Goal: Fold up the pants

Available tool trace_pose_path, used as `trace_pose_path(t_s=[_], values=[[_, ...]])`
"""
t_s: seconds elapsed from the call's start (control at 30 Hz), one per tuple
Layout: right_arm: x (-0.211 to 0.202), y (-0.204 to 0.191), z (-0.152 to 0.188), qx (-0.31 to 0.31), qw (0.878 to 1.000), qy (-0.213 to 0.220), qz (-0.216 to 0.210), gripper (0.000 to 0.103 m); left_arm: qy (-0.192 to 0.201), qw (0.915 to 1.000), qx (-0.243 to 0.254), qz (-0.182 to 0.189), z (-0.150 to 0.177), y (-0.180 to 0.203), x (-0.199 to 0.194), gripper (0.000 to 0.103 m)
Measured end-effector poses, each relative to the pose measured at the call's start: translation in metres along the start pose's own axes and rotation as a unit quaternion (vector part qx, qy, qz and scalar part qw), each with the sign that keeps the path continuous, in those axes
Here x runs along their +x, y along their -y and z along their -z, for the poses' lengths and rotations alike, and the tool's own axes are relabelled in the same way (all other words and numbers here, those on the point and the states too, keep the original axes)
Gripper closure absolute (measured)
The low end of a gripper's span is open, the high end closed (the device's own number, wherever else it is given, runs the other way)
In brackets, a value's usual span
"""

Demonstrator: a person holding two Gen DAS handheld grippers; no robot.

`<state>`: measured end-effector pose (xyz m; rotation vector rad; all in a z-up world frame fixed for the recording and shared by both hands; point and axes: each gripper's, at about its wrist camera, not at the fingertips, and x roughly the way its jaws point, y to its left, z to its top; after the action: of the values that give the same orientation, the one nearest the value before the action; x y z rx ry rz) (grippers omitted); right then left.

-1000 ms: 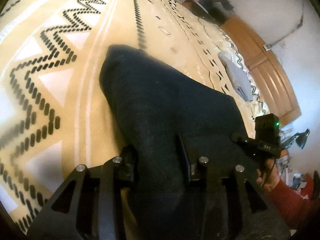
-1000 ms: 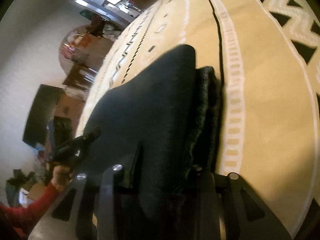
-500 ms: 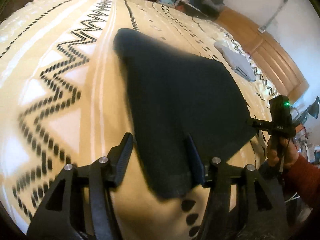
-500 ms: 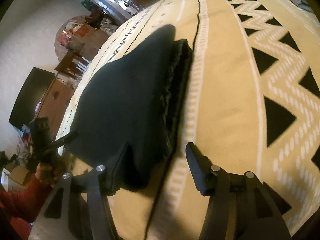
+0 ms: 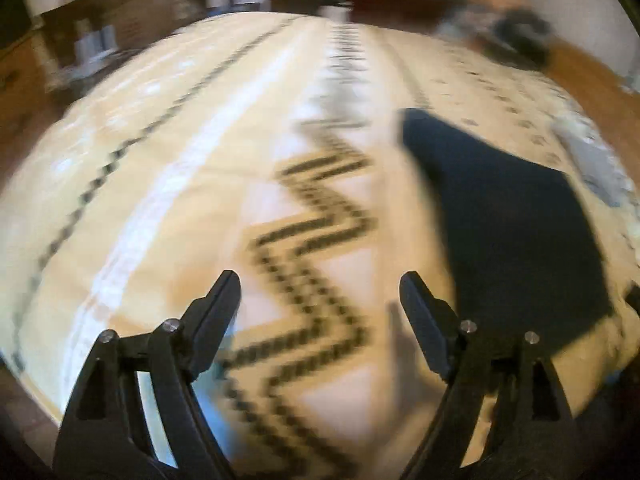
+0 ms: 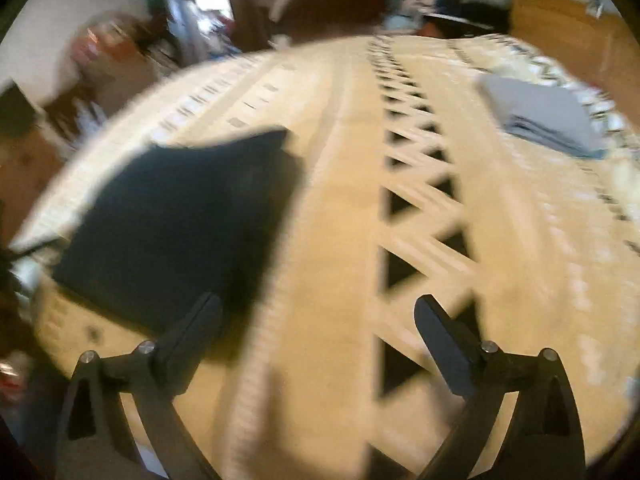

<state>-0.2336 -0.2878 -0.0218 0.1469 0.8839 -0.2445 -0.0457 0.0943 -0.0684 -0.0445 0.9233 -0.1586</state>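
The dark pants (image 5: 516, 220) lie folded into a flat block on the patterned cream bedspread (image 5: 180, 184). In the left wrist view they are to the right of my left gripper (image 5: 320, 284), which is open, empty and raised above the bedspread. In the right wrist view the pants (image 6: 180, 220) lie to the left, and my right gripper (image 6: 318, 306) is open and empty, with its left finger (image 6: 192, 332) near the block's front corner. Both views are motion-blurred.
A folded grey-blue garment (image 6: 548, 120) lies on the bed at the far right, also at the right edge of the left wrist view (image 5: 596, 164). Furniture and clutter stand beyond the bed's far edge. Wooden cabinets (image 6: 560, 16) are at the back right.
Both grippers opened, let go of the pants and pulled back and up. The left one swung left and the right one swung right, so the folded pants now lie to the side of each.
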Motion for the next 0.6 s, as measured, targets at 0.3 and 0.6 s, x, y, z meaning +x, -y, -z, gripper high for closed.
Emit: trace_pose_path(t_s=[0.3,0.6], values=[[0.028,0.01,0.043,0.021,0.995,-0.084,0.054,0.001,0.018,0.9963,0.019,-0.082,0.02,0.004,0.016,0.0],[0.045,0.015,0.039,0.026,0.994,-0.102,0.042,0.0,0.016,0.9963,0.01,-0.084,0.024,0.003,0.01,0.0]])
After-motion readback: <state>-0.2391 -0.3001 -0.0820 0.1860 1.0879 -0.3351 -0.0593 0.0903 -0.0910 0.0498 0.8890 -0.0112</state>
